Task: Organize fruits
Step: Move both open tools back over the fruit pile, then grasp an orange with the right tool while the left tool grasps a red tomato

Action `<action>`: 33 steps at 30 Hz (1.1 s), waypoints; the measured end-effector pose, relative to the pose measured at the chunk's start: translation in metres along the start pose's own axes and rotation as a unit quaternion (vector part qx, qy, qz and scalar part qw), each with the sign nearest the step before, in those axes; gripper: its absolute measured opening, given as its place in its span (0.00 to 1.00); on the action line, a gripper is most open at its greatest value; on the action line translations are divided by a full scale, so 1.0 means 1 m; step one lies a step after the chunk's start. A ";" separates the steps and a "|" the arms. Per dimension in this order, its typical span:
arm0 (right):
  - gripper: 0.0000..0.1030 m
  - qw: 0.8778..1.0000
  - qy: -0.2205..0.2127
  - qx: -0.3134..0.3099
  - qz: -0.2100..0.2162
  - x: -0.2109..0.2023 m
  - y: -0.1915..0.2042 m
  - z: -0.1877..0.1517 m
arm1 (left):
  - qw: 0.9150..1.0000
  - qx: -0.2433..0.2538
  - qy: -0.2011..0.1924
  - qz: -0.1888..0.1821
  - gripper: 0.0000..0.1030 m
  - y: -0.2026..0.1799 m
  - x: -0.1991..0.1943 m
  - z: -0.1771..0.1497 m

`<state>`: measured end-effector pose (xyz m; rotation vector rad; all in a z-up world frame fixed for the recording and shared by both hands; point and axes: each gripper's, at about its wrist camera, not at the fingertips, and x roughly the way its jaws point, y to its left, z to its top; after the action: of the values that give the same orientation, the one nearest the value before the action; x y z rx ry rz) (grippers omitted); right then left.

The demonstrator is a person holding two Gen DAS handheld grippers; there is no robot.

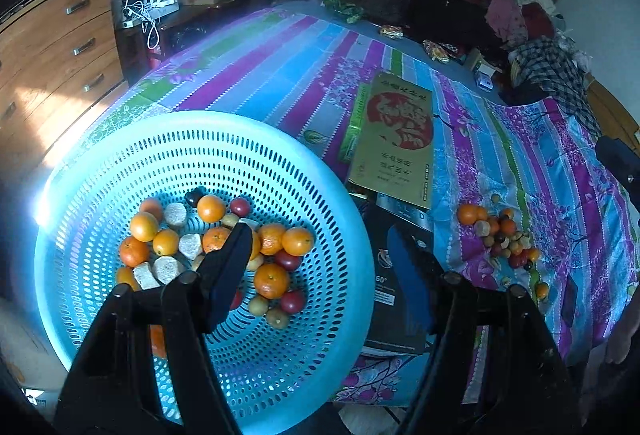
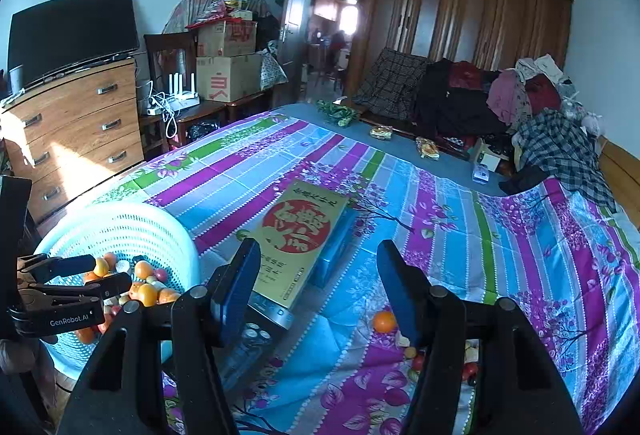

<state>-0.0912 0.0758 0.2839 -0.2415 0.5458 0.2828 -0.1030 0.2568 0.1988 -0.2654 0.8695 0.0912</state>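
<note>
A round light-blue perforated basket (image 1: 100, 163) holds several oranges (image 1: 271, 279), small red and green fruits and pale chunks. My left gripper (image 1: 318, 235) hangs over its right side, open and empty. One finger is above the fruit, the other past the rim. A loose pile of small fruit (image 1: 505, 238) lies on the striped bedspread to the right. In the right wrist view my right gripper (image 2: 319, 249) is open with nothing between its fingers, above the bedspread. An orange (image 2: 384, 321) and small fruits (image 2: 416, 355) lie by its right finger. The left gripper (image 2: 112, 271) shows over the basket (image 2: 120, 223).
A flat gold box with a red emblem (image 1: 396, 139) rests on a dark box (image 1: 394, 307) between basket and pile. A wooden dresser (image 2: 80, 131) stands beyond the basket. Clothes (image 2: 552, 139) and snack packets (image 2: 427, 147) lie at the bed's far end.
</note>
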 end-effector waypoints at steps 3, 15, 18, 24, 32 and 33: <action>0.62 1.000 -0.001 0.009 -0.005 -0.004 -0.015 -0.006 | 1.000 0.011 0.002 -0.003 0.69 -0.015 0.001 -0.001; 0.62 0.999 0.016 0.043 -0.006 -0.006 -0.076 -0.045 | 0.998 0.061 0.022 -0.016 0.69 -0.086 0.017 -0.009; 0.62 0.998 0.030 0.056 -0.004 -0.003 -0.103 -0.072 | 0.996 0.075 0.032 -0.031 0.70 -0.111 0.026 -0.014; 0.62 0.991 0.098 0.084 -0.018 0.017 -0.161 -0.154 | 0.990 0.108 0.071 -0.049 0.71 -0.157 0.058 -0.028; 0.62 0.962 0.192 0.189 -0.049 0.034 -0.265 -0.278 | 0.975 0.162 0.131 -0.080 0.71 -0.211 0.107 -0.061; 0.62 0.958 0.195 0.203 -0.052 0.033 -0.275 -0.287 | 0.972 0.171 0.135 -0.090 0.71 -0.218 0.114 -0.065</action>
<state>-0.1104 -0.2595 0.0693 0.0772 0.9639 0.0124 -0.0376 0.0265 0.1137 -0.0306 1.1088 -0.2692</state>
